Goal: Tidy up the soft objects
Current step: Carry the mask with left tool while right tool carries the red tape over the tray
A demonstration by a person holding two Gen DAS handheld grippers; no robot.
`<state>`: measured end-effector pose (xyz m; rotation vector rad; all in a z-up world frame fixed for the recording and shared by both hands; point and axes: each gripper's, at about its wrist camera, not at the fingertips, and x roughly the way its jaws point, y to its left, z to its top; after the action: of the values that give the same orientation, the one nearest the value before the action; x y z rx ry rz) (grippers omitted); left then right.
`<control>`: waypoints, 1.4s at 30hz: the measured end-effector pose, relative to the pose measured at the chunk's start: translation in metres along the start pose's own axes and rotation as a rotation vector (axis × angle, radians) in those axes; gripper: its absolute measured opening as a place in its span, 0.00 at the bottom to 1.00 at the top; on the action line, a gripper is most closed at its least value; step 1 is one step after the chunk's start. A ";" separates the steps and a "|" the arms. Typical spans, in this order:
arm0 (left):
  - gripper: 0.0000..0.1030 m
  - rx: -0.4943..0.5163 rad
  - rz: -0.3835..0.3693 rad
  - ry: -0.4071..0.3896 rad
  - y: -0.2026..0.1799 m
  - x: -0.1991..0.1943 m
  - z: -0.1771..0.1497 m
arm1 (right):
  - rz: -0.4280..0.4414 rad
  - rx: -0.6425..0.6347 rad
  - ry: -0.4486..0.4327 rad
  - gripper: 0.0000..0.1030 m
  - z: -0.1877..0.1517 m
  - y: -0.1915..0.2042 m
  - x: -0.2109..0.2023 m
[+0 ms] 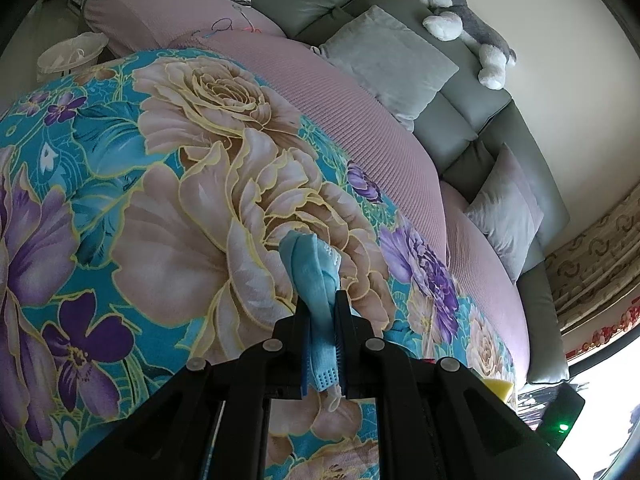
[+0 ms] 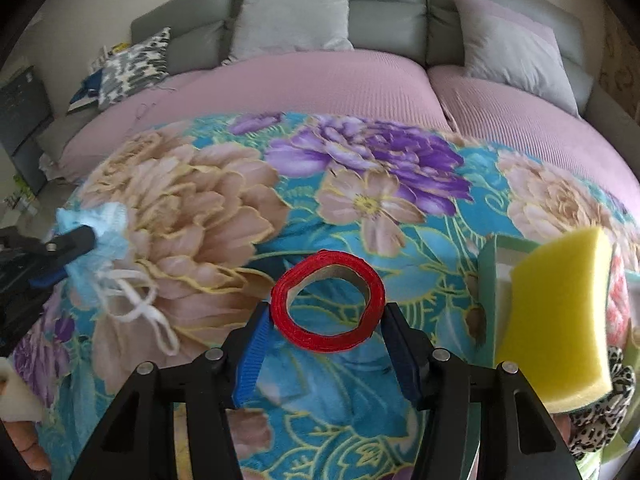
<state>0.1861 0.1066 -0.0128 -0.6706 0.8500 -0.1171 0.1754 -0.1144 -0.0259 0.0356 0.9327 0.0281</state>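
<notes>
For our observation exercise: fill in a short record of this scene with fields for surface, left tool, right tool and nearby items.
surface: floral teal blanket over a pink ribbed sofa cover
left tool: shut on a crumpled light blue face mask
right tool: pads against a red tape ring
nearby items: yellow sponge block, grey square cushion

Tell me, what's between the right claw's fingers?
A red tape roll sits between the right claw's fingers, seen in the right wrist view.
</notes>
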 end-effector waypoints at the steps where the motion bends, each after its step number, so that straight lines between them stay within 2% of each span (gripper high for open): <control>1: 0.10 0.003 -0.001 -0.003 -0.001 -0.001 0.000 | 0.004 -0.006 -0.012 0.57 0.001 0.002 -0.005; 8: 0.10 0.074 -0.014 -0.031 -0.023 -0.013 -0.003 | 0.010 0.039 -0.127 0.57 0.003 -0.010 -0.057; 15: 0.10 0.216 -0.075 -0.018 -0.072 -0.021 -0.023 | -0.064 0.148 -0.220 0.57 -0.014 -0.053 -0.111; 27: 0.10 0.474 -0.163 0.034 -0.159 -0.032 -0.078 | -0.187 0.309 -0.186 0.57 -0.055 -0.139 -0.142; 38: 0.10 0.676 -0.238 0.082 -0.215 -0.044 -0.130 | -0.198 0.356 -0.170 0.57 -0.080 -0.184 -0.153; 42: 0.10 0.730 -0.281 0.135 -0.226 -0.047 -0.153 | -0.207 0.368 -0.178 0.58 -0.086 -0.197 -0.162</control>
<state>0.0802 -0.1317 0.0793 -0.0872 0.7650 -0.6969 0.0118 -0.3161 0.0446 0.2781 0.7499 -0.3349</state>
